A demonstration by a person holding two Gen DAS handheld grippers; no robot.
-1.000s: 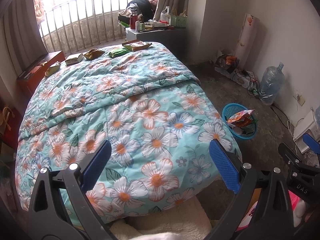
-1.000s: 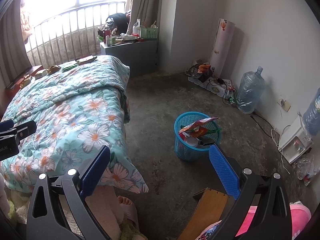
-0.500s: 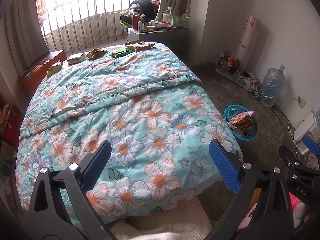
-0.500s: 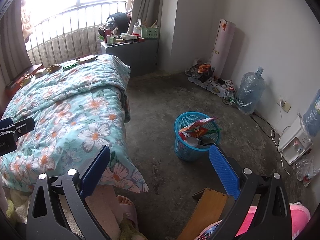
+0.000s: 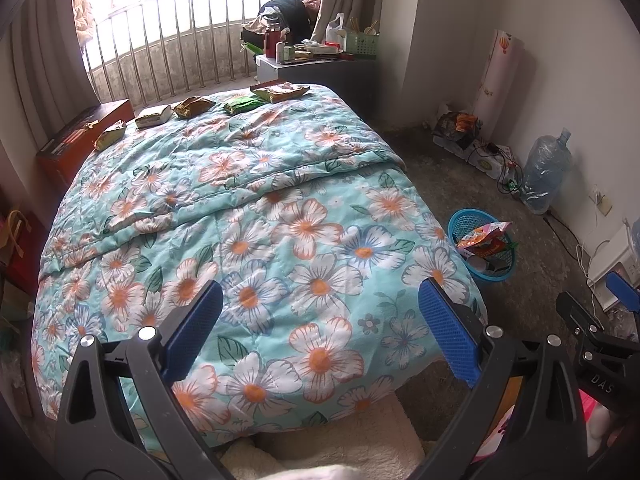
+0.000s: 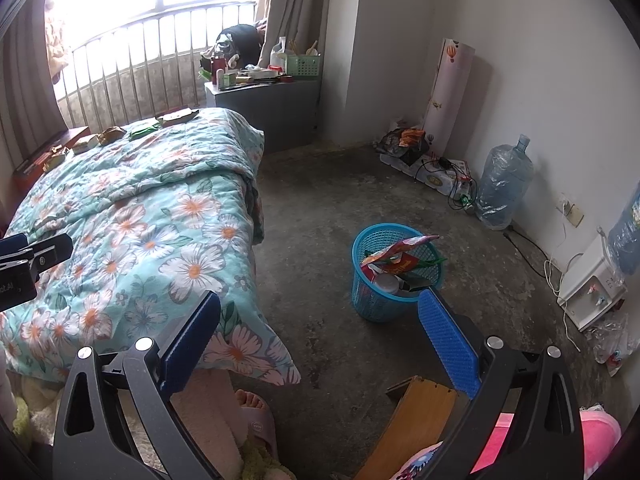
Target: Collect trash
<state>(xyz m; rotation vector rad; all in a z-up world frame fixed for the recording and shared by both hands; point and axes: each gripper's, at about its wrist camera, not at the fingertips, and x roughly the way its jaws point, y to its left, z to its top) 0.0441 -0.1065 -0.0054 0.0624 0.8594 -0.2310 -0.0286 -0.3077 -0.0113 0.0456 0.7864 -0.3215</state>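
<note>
Blue pads are seen spread wide on both tools, with nothing held between them: the left gripper (image 5: 320,336) is aimed over the foot of the bed, and the right gripper (image 6: 320,336) is aimed at the bare concrete floor (image 6: 328,200) beside it. A floral quilt (image 5: 260,216) covers the bed. Five snack wrappers are laid in a row along its far edge, well apart from both tools: a yellow-green wrapper (image 5: 110,135) at the left end, a pale packet (image 5: 153,116), a gold wrapper (image 5: 193,106), a green wrapper (image 5: 241,105) and a large flat packet (image 5: 280,91) at the right end. A blue basket (image 6: 394,272) stands on the floor just off the bed's right corner, already filled with wrappers (image 6: 400,254) that rise above its rim. Between the tools and the row of wrappers the whole length of the quilt is interposed. Behind the bed a metal railing (image 5: 168,52) and a grey cabinet (image 6: 268,116) crowded with bottles are noted. Along the right wall a water jug (image 6: 504,182), a tangle of cables (image 6: 448,172) and a white appliance (image 6: 592,292) are recorded. A wooden board (image 6: 416,420) and a foot in a slipper (image 6: 256,416) lie beneath the right tool.
</note>
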